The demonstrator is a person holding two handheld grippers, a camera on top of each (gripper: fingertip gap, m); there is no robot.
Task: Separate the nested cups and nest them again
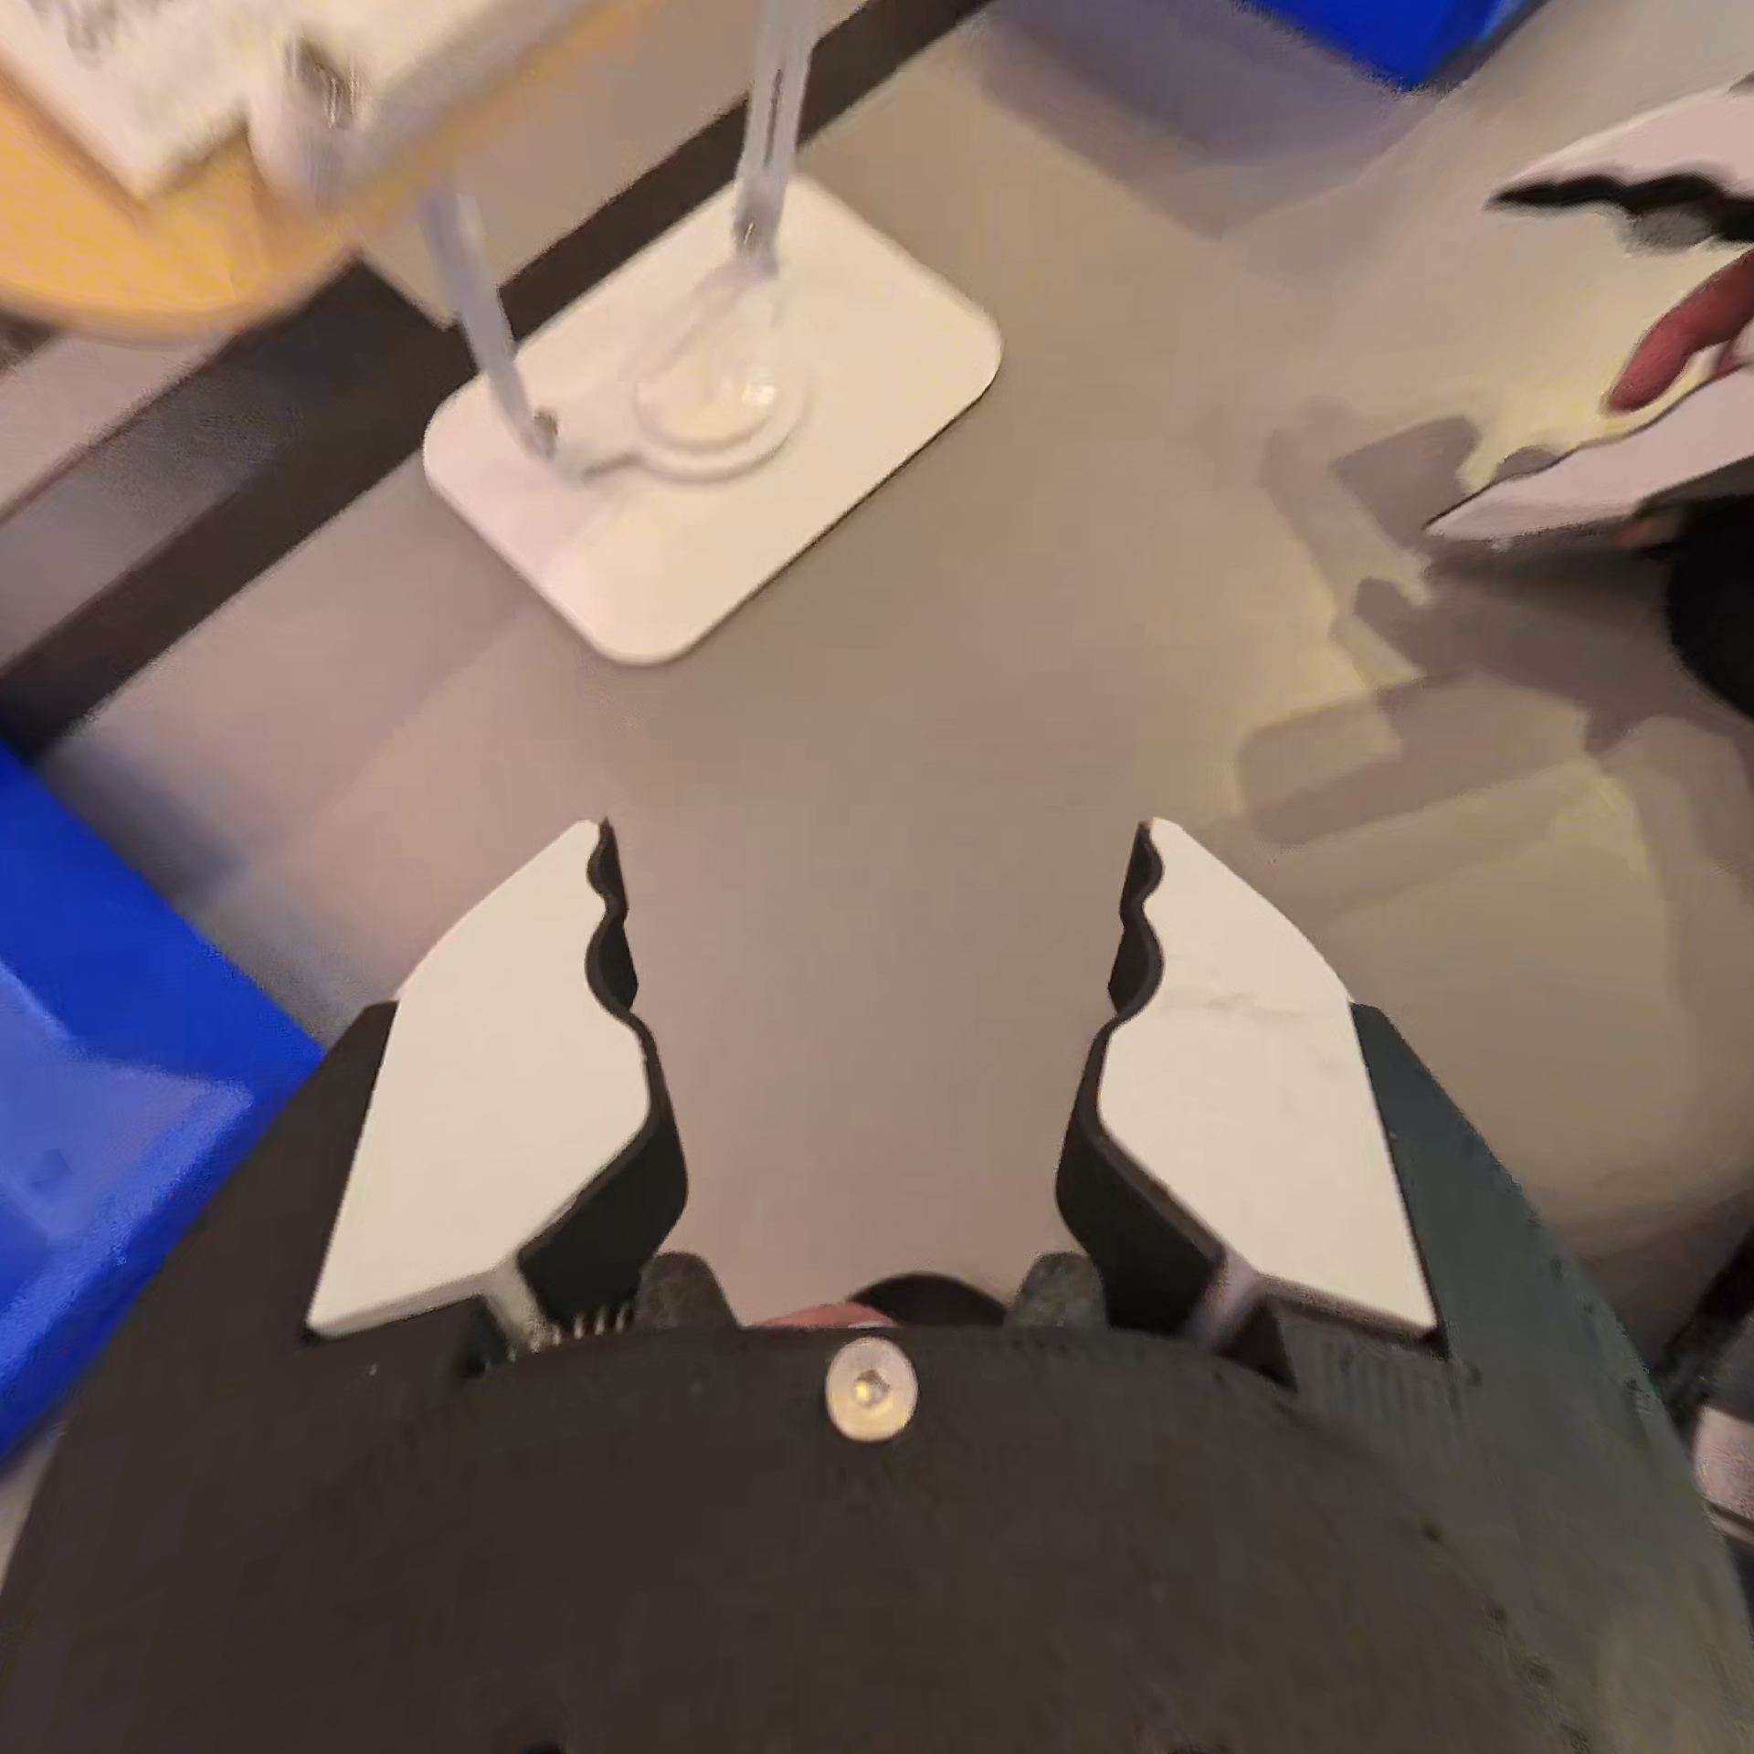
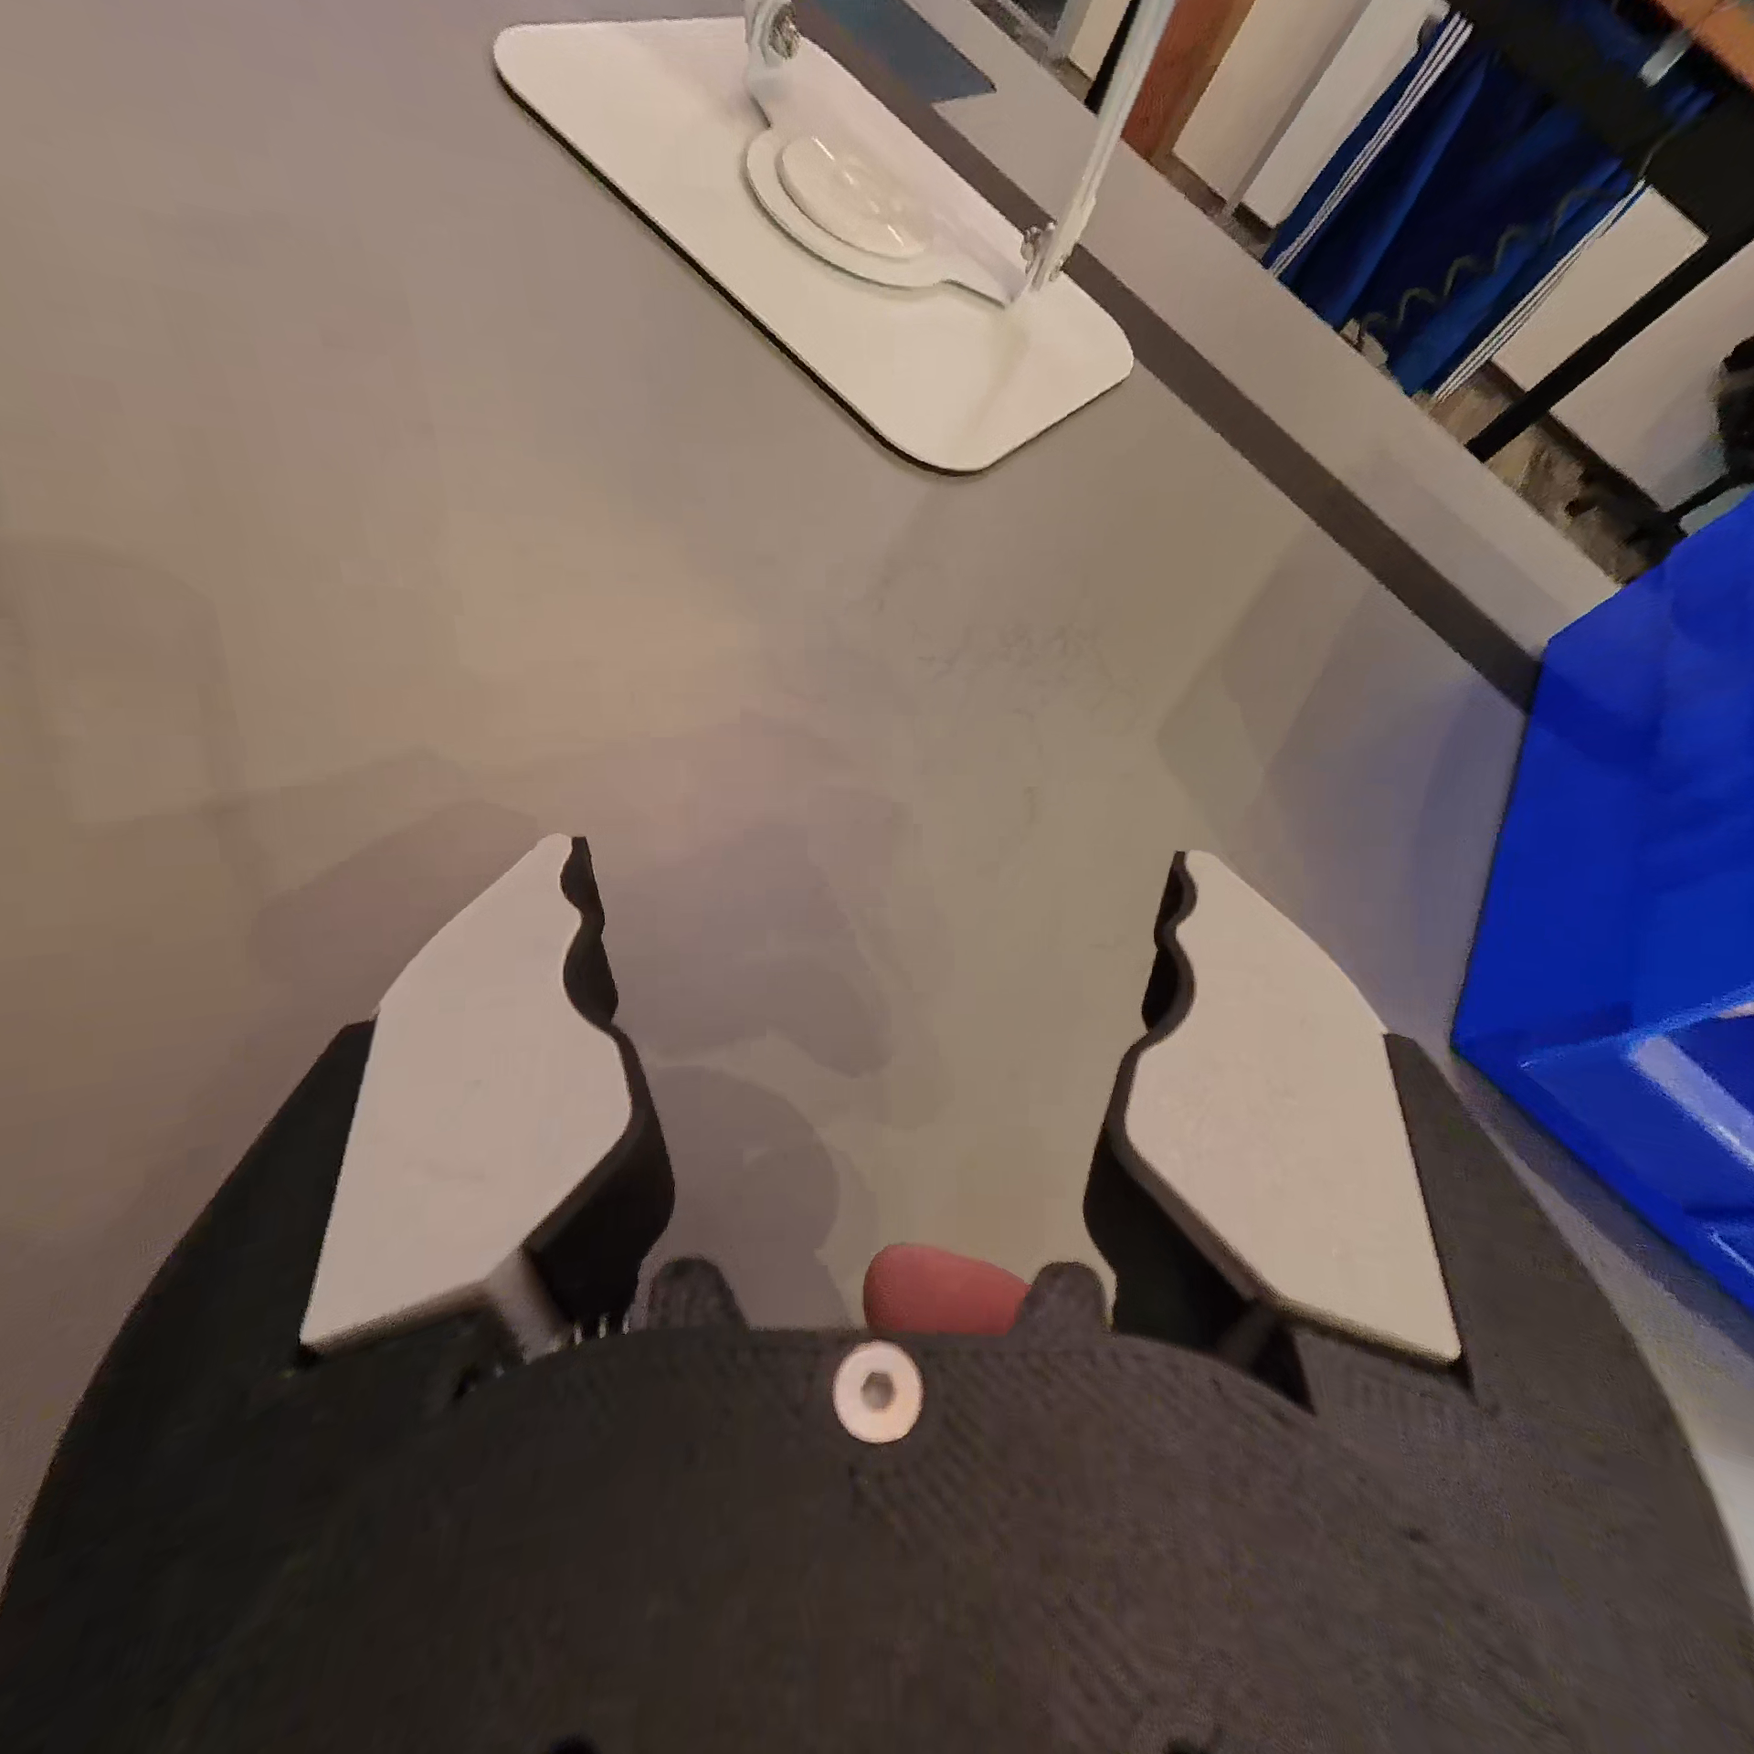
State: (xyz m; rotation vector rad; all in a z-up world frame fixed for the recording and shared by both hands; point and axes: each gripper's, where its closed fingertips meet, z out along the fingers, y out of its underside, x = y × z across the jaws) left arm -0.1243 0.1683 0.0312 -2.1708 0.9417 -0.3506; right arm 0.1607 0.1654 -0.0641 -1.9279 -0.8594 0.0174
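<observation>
Oddly, no cups show in either view. From the left wrist, the left gripper (image 1: 878, 835), jaws wide and bare, hangs over the grey table (image 1: 854, 740); the right gripper (image 1: 1481, 370) shows at far right, a blue bin (image 1: 104, 1044) at left. From the right wrist, the right gripper (image 2: 878, 854) gapes bare too; only here, a blue bin (image 2: 1614, 854) sits right, and the white stand base (image 2: 664, 161) is sharp.

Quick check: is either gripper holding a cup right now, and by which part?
Neither. The left gripper and right gripper both stand open over bare grey table; no cup shows in either view.
</observation>
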